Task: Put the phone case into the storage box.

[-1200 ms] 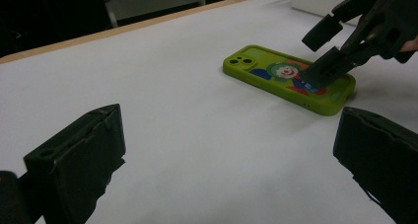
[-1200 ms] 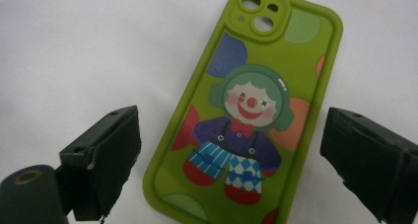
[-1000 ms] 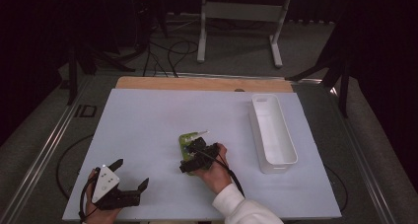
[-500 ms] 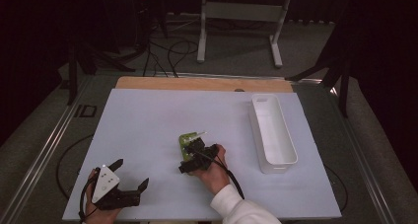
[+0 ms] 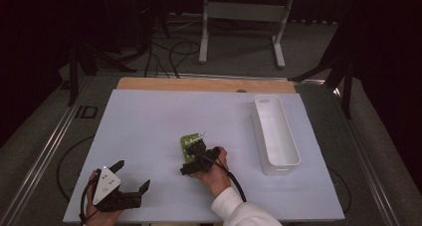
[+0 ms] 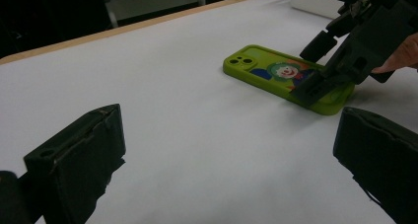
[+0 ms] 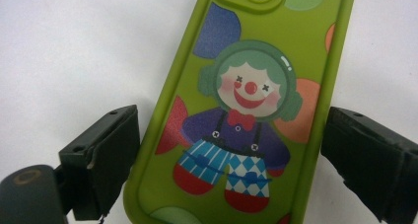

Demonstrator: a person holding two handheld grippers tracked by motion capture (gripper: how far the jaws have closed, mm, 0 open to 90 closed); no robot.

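Lime-green silicone forms the phone case (image 5: 191, 145), which lies flat and printed side up on the white worktop (image 5: 149, 121), near the middle and somewhat toward the near edge. The print, a clown figure with a camera cut-out at the far end, reads clearly in the right gripper view (image 7: 236, 125). The right gripper (image 5: 195, 159) is positioned over the near end of the case with its jaws apart: in its own view one jaw stands on each long side of the case, close to the edges, and no squeeze is visible. The left gripper view shows the same gripper's tip low over the near end of the case (image 6: 281, 78); whether it touches the surface cannot be told. The left gripper (image 5: 130, 190) rests near the near left corner of the worktop, well apart from the case, jaws wide apart and holding nothing. A white tray (image 5: 293, 159) stands along the right edge of the worktop, empty as far as can be seen. Judgement of progress: the approach and alignment on the case appear complete; the grasp is not yet made. Remaining steps would be closing the jaws on the long sides, lifting, and transfer, plausibly to the tray, though the destination is not confirmed.
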